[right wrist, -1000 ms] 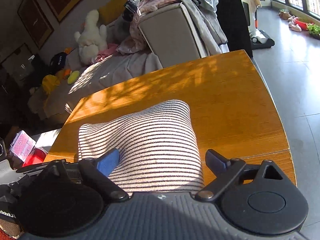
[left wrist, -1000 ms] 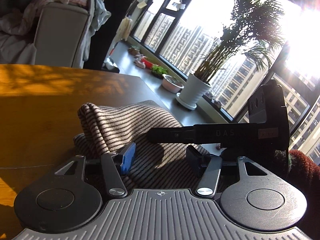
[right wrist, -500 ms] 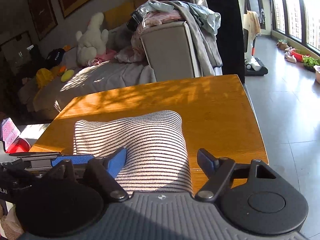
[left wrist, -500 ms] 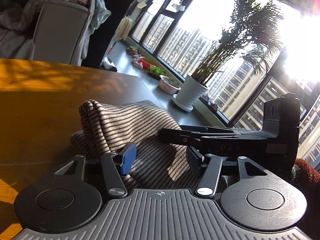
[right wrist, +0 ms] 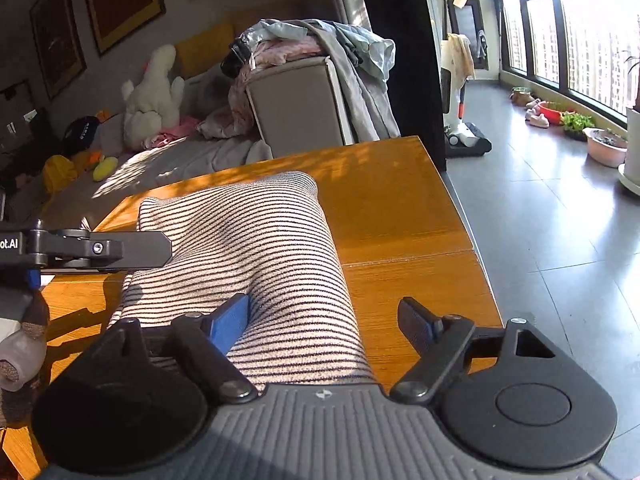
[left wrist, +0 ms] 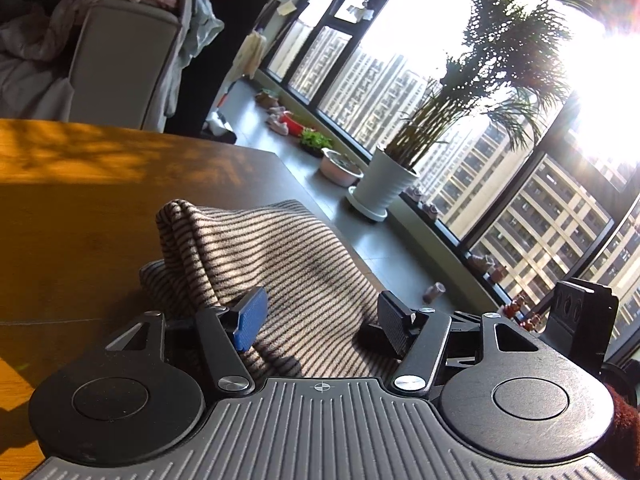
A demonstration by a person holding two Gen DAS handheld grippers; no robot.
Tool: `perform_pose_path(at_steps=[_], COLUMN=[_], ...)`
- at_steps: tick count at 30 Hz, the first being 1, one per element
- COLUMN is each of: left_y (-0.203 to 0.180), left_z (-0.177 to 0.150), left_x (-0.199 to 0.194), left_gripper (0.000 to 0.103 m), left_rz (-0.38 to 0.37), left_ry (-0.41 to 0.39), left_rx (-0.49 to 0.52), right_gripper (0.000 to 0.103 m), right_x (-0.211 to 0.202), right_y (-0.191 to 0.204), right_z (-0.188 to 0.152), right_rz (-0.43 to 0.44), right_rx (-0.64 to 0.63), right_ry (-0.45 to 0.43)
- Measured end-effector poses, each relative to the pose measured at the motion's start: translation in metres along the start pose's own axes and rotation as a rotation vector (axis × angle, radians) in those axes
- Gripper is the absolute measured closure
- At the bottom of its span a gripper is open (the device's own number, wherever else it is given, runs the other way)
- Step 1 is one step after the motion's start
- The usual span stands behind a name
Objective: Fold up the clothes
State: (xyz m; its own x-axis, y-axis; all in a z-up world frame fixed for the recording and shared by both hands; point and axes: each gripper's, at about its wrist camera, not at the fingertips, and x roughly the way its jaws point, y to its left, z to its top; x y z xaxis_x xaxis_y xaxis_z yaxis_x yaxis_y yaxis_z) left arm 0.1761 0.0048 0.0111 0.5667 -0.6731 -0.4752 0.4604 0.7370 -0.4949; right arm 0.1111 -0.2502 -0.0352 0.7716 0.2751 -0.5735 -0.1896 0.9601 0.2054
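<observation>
Here, a striped garment is seen lying folded on a wooden counter, near the counter's window-side edge. Since a second ago, the left tool has let its jaws widen, and they are opening now; the cloth lies between its fingers but is not pressed by them. The right tool, which a second ago lay across the left view above the cloth, has been drawn off to that view's right edge. Its jaws are opening too, set wide over the garment's near end, one blue finger resting on the cloth, with nothing gripped. This suggests that a fold has just been released and that the next grasp has not yet been taken.

In the right view, the garment's long axis runs away from the camera toward the far end of the counter. At the far left corner, doubled layers are shown raised in a rounded ridge in the left view.
</observation>
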Motion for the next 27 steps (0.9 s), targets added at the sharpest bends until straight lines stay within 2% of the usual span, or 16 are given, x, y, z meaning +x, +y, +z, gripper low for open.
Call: perform_pose_path(at_steps=[2, 5, 10, 14, 17, 21, 27], left_y=[-0.005, -0.007, 0.006, 0.012, 0.007, 0.002, 0.002], left_z=[-0.001, -0.004, -0.004, -0.006, -0.007, -0.01, -0.011], left_x=[-0.007, -0.009, -0.002, 0.0, 0.001, 0.001, 0.0], left_gripper=[0.029, 0.029, 0.031, 0.031, 0.031, 0.03, 0.03], left_rz=[0.019, 0.039, 0.013, 0.007, 0.022, 0.04, 0.035], left_ry=[-0.007, 0.002, 0.036, 0.042, 0.042, 0.039, 0.038], left_rx=[0.008, 0.015, -0.05, -0.063, -0.039, -0.01, -0.004], right_gripper=[0.018, 0.017, 0.017, 0.017, 0.017, 0.017, 0.015], right_x=[-0.001, -0.001, -0.01, -0.023, -0.024, 0.003, 0.059], right_y=[-0.001, -0.003, 0.0, 0.002, -0.003, -0.005, 0.006], right_z=[-0.002, -0.004, -0.005, 0.004, 0.024, 0.052, 0.06], right_rz=[-0.002, 0.006, 0.015, 0.057, 0.12, 0.139, 0.156], right_rx=[-0.005, 0.017, 0.003, -0.007, 0.029, 0.046, 0.026], right_ry=[-0.008, -0.017, -0.036, -0.066, -0.075, -0.024, 0.098])
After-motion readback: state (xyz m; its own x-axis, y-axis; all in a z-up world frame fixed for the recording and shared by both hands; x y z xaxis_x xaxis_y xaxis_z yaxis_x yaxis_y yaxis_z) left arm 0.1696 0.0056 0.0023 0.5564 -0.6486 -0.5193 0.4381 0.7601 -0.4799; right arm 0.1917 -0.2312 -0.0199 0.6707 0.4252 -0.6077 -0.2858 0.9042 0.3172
